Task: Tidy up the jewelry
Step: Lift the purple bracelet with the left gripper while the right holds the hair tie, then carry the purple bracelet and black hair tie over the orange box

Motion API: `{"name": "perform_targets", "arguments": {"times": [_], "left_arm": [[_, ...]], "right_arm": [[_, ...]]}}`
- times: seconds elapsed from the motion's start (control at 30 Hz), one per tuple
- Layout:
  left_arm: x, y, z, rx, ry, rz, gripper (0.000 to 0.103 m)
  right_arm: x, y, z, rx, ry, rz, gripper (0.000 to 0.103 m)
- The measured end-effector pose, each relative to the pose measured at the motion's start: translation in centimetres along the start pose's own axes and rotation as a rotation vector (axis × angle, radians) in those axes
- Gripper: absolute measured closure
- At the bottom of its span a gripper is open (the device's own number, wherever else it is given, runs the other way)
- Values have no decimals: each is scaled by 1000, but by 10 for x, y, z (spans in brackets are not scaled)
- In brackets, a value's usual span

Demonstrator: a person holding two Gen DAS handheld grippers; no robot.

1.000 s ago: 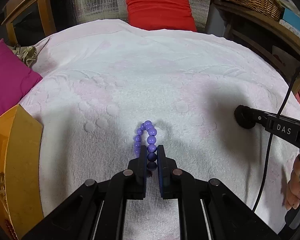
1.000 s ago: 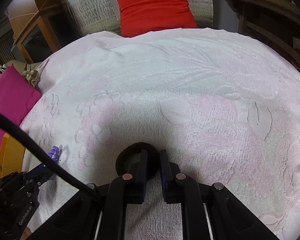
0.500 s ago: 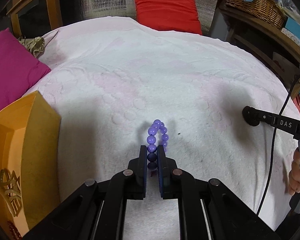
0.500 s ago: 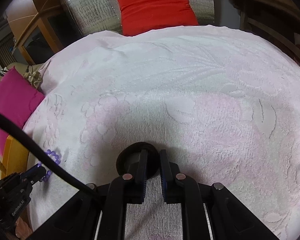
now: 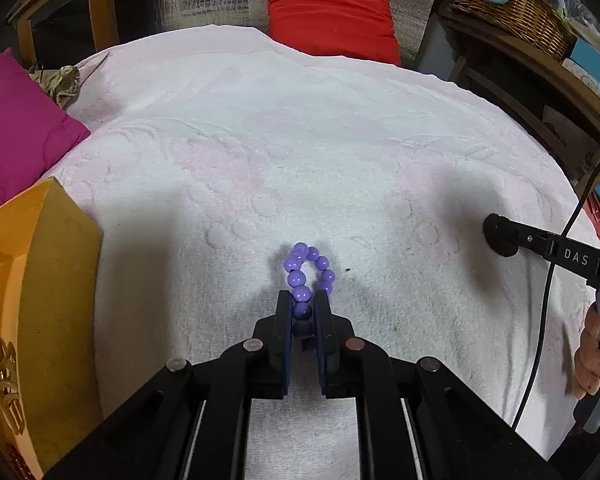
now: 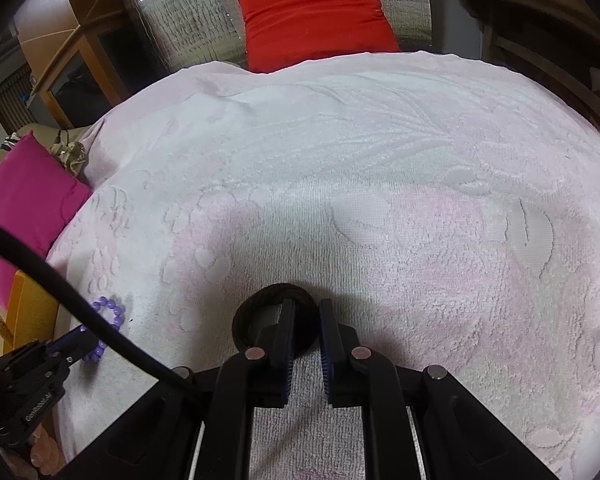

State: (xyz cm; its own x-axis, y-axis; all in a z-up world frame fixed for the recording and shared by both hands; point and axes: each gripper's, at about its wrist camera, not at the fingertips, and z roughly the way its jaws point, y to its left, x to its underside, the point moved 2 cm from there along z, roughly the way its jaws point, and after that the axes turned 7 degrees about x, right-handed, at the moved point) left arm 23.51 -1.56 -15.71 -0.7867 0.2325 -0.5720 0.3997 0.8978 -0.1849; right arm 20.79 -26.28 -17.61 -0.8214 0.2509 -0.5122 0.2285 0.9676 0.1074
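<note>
We held two pieces at once over the pale pink towel [image 5: 340, 152]: our left gripper [image 5: 303, 312] was clenched on the purple bead bracelet [image 5: 308, 272], a bead pinched between its pads and the rest of the loop standing out ahead of the fingertips, and our right gripper [image 6: 305, 320] was clamped on the rim of a black ring-shaped band [image 6: 256, 312], which looked like a hair tie or a cord bracelet, though we could not tell which. Whether either piece hung clear of the towel or brushed it, neither camera made plain. We judged this to be the carrying step, with both pieces picked up and neither yet put away. The orange box [image 5: 48, 280] at the left edge of the towel, with a gold openwork piece [image 5: 2, 376] already inside, seemed the likely place for them, so the next move called for taking the bracelet across over the box's near wall and letting go only once it hung above the open compartment, since a beaded loop can catch on the rim or roll off. The left camera alone showed the inside of the box, a wicker basket [image 5: 512, 4] on a shelf at the far right, and the hand [image 5: 592, 356] on the right tool's handle. The right camera alone showed the black band as a full ring; from there the box was only a sliver of orange wall, and the bracelet appeared small, partly behind a black cable [image 6: 80, 308].
</note>
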Motion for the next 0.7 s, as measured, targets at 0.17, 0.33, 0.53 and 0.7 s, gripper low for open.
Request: {"name": "perform_targets", "arguments": {"times": [0.17, 0.33, 0.53, 0.7], "left_arm": [[-2, -9, 1, 4, -4, 9, 93], [-5, -18, -8, 16, -33, 7, 93], [-6, -27, -32, 24, -98, -7, 93], [0, -37, -54, 37, -144, -5, 93]], "right_arm": [[1, -3, -5, -12, -10, 0, 91], [0, -6, -8, -16, -16, 6, 91], [1, -7, -25, -46, -40, 24, 91], [7, 1, -47, -92, -79, 21, 91]]}}
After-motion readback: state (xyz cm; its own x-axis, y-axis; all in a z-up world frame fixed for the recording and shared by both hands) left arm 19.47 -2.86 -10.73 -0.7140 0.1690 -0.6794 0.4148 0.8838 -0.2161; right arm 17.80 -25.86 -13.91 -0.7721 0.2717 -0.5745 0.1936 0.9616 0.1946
